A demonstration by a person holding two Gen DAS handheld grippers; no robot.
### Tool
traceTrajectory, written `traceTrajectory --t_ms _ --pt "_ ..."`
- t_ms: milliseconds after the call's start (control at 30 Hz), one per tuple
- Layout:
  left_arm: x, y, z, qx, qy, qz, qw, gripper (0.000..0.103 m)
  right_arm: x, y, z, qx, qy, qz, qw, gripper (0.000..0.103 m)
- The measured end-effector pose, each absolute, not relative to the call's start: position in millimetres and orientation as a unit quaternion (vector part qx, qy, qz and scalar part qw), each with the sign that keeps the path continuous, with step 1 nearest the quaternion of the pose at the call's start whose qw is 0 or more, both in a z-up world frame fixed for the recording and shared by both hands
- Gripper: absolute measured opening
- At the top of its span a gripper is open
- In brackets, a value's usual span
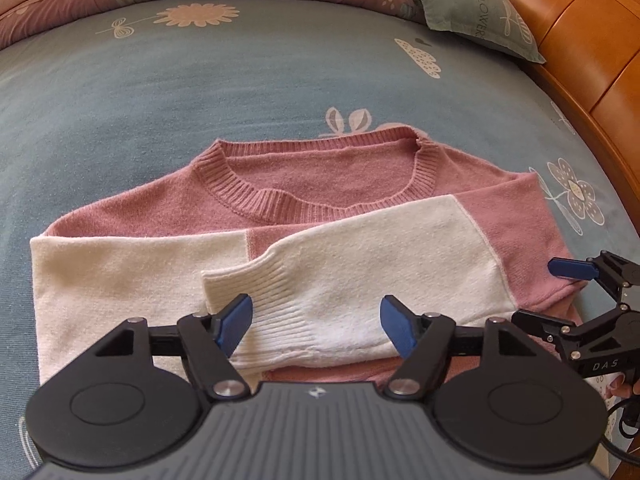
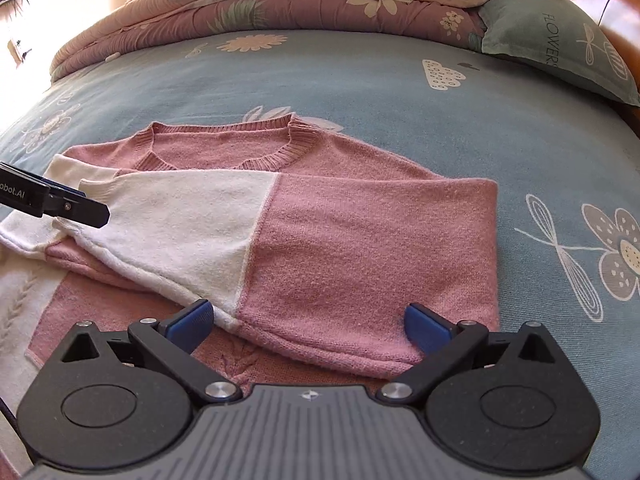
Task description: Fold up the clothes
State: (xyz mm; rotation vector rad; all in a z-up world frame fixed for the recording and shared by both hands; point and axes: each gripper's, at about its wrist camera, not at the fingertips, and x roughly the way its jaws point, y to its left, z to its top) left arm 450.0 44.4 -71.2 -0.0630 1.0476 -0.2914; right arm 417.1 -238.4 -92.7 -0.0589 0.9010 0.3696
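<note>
Two grippers: left gripper and right gripper, both spread wide, grasping nothing. One pink-and-cream sweater lies mid-bed on the blue floral sheet, its two sleeves folded across; its hem appears cut off. One pillow sits at the headboard corner.

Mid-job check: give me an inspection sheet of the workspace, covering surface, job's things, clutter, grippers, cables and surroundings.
Surface: bed sheet, blue with flower prints, lying smooth.
Job's things: pink and white sweater lying flat, neckline away from the cameras; both sleeves folded across the chest, the white cuff on top.
Clutter: nothing seen on the sheet near the sweater.
Grippers: left gripper open over the cuff, holding nothing; right gripper open over the folded sleeve's near edge, holding nothing.
Cables: black cable by the right gripper, off the sweater.
Surroundings: folded quilt and pillow at the far end; wooden bed frame on the right.
</note>
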Motion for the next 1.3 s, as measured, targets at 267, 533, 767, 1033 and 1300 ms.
traceTrajectory --t_ms 267,533,767,1033,1300 --pt "385 33 -66 0.057 0.522 -0.191 0.829 0.074 372 -236 -85 -0.062 0.455 0.235 0.857 0.103" --pt "348 31 -95 0.107 0.515 -0.23 0.819 0.09 341 -214 -111 -0.125 0.448 0.234 0.854 0.103" --pt "340 38 -93 0.135 0.502 -0.26 0.814 0.09 334 -219 -107 -0.119 0.442 0.223 0.861 0.103" --pt "305 46 -78 0.156 0.473 -0.254 0.829 0.09 272 -235 -104 -0.117 0.452 0.299 0.832 0.103" --pt "312 64 -66 0.06 0.483 -0.141 0.862 0.09 252 -260 -107 -0.141 0.447 0.337 0.817 0.103"
